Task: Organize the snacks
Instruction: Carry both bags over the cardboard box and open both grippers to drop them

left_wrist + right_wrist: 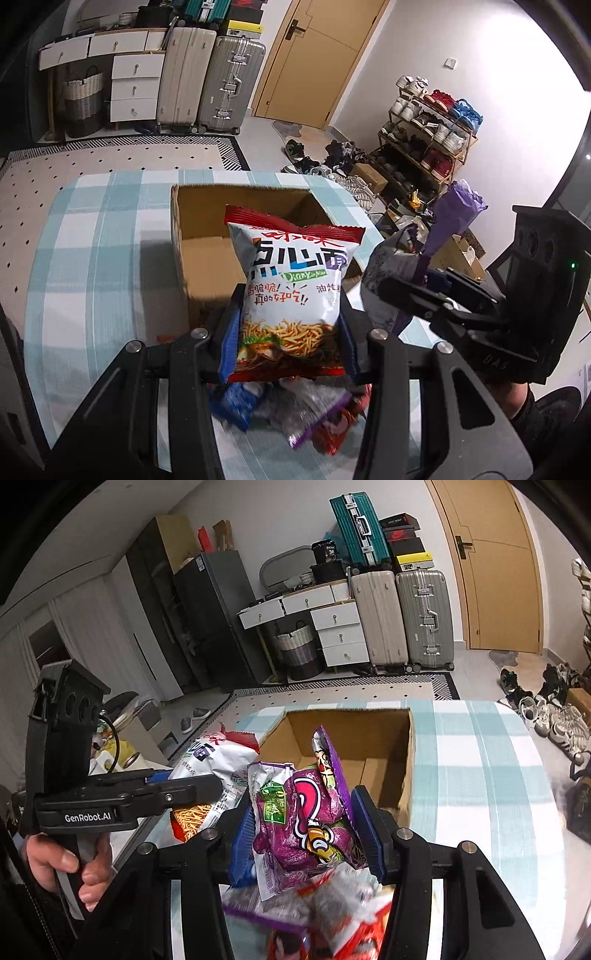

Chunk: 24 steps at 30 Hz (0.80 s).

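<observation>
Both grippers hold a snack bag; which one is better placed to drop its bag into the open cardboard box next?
Probably the right gripper: its purple snack bag already overlaps the open cardboard box. The left gripper, holding the white and red noodle snack bag, sits further back.

Both tongs clamped, held side by side.
Left tongs (288,332) and right tongs (308,830) tilt downward; a hand (70,867) grips the left handle.

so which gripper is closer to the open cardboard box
Hard to separate. The left gripper, shut on the noodle snack bag, and the right gripper, shut on the purple snack bag, both sit just short of the cardboard box near edge.
</observation>
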Each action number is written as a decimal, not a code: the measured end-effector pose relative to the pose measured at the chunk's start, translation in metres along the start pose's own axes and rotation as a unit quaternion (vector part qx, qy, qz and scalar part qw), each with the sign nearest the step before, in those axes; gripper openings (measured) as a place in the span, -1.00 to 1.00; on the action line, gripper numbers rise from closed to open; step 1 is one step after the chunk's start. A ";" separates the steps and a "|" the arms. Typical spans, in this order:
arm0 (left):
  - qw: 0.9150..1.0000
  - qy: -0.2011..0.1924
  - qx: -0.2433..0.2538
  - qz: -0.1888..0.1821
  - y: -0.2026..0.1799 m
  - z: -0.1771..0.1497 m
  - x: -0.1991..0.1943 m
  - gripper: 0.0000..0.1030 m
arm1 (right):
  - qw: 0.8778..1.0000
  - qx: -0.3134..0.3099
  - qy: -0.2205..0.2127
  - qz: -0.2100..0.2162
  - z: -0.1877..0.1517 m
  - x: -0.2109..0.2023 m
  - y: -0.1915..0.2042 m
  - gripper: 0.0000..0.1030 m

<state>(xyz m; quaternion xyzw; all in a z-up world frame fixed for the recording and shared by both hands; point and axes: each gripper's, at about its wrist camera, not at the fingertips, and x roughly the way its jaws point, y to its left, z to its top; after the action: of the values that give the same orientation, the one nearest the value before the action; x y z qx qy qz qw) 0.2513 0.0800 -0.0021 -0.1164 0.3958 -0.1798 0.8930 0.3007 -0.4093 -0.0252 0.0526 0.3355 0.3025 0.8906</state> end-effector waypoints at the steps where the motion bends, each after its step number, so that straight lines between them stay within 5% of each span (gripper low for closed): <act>1: 1.000 0.001 0.001 0.001 0.001 0.007 0.004 -0.21 | 1.000 0.007 0.002 0.000 0.004 0.005 -0.002 -0.01; 10: 1.000 0.007 -0.001 0.012 0.021 0.051 0.051 -0.20 | 0.999 0.034 -0.007 -0.011 0.043 0.045 -0.014 -0.01; 24: 0.999 0.037 -0.026 0.023 0.057 0.060 0.120 -0.20 | 0.996 0.081 0.017 -0.030 0.060 0.109 -0.055 0.00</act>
<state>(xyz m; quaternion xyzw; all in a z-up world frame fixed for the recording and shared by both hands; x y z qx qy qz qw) 0.3835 0.0862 -0.0620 -0.1237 0.4361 -0.1528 0.8782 0.4309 -0.3841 -0.0570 0.1095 0.3750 0.2479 0.8865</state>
